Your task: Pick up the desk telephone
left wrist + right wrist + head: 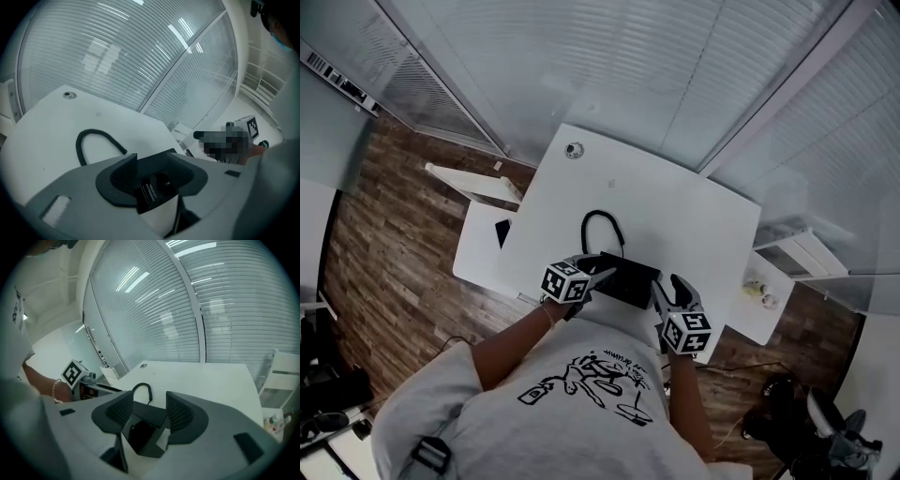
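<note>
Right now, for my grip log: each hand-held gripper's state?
Left hand-held gripper: open, desk telephone between its jaws.
Right hand-held gripper: open, desk telephone between its jaws.

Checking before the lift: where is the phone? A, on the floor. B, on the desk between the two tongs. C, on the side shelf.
B: the phone lies on the desk, with the left tongs and right tongs at its two ends.

1 black rectangular desk telephone (628, 279) at frame centre. 1 black coiled cord (600, 220) just above it. 2 grey two-jaw grippers: left gripper (605, 275), right gripper (670, 287). 1 white table (694, 220). 1 small round metal grommet (573, 150), upper centre.
</note>
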`<state>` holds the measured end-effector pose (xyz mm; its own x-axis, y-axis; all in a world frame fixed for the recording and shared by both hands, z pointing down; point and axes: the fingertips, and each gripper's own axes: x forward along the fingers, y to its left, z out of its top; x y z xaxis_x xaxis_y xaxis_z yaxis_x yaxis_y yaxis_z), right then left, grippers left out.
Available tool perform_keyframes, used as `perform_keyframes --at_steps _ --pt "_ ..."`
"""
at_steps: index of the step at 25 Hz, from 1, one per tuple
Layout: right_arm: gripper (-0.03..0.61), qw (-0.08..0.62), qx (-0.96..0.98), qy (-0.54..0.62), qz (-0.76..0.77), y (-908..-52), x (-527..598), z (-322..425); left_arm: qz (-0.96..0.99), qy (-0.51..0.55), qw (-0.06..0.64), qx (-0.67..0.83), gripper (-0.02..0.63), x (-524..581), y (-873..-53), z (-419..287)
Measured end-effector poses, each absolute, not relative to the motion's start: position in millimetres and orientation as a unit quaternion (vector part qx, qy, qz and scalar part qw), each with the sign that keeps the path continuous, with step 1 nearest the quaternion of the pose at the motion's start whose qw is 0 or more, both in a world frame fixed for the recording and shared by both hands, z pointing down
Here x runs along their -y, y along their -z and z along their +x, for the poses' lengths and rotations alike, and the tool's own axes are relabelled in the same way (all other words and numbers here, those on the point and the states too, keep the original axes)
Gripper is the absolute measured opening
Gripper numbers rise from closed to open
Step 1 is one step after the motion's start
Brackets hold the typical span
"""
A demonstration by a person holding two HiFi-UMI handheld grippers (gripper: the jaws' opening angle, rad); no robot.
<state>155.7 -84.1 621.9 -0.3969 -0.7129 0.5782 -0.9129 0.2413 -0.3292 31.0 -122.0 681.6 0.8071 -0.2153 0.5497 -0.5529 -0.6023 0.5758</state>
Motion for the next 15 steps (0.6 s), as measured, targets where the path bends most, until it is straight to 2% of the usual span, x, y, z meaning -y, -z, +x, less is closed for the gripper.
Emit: perform_keyframes --at_steps 15 --pt "0.224 0.164 0.739 -0.417 0.503 -701 60 153 0.816 -0.24 0.481 0.214 0.266 99 -756 12"
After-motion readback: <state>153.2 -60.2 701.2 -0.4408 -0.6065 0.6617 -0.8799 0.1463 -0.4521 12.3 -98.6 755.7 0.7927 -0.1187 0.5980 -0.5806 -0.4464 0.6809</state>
